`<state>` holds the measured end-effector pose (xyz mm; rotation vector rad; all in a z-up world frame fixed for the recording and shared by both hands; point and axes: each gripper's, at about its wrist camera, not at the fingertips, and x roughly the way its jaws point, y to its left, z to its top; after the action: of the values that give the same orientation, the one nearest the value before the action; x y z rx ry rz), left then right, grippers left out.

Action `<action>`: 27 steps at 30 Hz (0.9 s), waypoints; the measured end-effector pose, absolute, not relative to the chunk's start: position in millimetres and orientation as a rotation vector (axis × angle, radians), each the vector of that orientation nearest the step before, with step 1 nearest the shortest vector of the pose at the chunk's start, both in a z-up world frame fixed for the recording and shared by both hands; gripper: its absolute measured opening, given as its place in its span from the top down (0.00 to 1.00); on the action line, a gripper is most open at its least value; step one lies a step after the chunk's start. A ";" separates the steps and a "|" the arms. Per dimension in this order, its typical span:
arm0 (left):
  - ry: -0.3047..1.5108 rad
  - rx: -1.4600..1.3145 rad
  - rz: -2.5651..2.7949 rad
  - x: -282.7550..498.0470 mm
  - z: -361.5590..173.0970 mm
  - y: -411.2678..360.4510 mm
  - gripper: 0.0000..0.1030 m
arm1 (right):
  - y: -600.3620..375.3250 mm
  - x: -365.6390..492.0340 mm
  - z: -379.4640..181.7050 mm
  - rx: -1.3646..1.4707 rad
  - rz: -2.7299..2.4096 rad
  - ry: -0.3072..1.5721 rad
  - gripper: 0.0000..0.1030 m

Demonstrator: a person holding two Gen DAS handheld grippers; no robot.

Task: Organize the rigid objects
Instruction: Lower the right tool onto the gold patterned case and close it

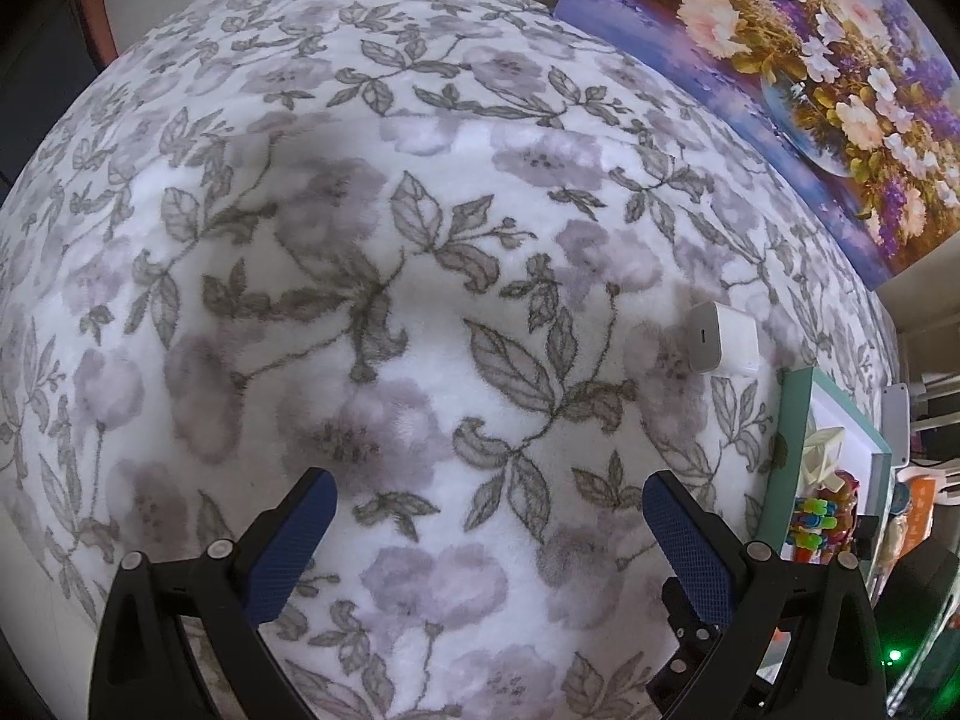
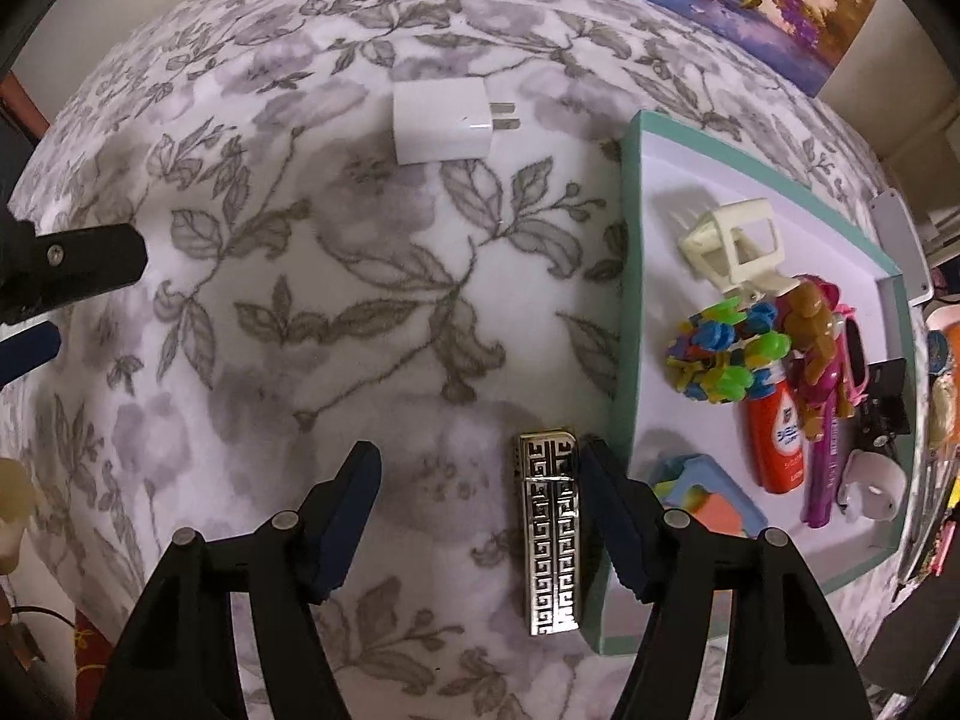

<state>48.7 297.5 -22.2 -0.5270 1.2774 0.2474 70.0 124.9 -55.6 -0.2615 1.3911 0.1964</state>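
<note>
— Gold lighter (image 2: 551, 531) lies at five o'clock on the blanket (image 2: 336, 276), touching the right gripper's (image 2: 480, 516) wide-open inner finger.
— Left gripper (image 1: 489, 516)?
— Spread wide, empty; charger (image 1: 722, 341) at two o'clock.

In the left wrist view, the tray (image 1: 791, 450) is cut by the right finger; the bottle (image 2: 777, 438) label is too small to read.

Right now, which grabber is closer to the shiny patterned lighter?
Right. The right gripper is open with the lighter between its fingers, against the right one. The left gripper hovers open over bare blanket, lighter nowhere in its view.
</note>
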 end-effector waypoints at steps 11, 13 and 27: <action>1.286 -0.516 0.243 46.7 -23.6 296.2 0.00 | 104.6 63.5 -52.8 -0.172 0.231 1.438 0.42; 1.294 -0.516 0.243 45.4 -26.2 295.7 0.00 | 101.7 60.0 -53.6 -0.181 0.222 1.440 0.48; 1.377 -0.467 0.234 42.3 -49.7 278.9 0.00 | 79.0 17.9 -63.8 -0.254 0.195 1.446 0.73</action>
<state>42.3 278.9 -49.7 -0.4666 1.3770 0.2341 17.9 79.0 -63.8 -0.2537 1.4456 0.1951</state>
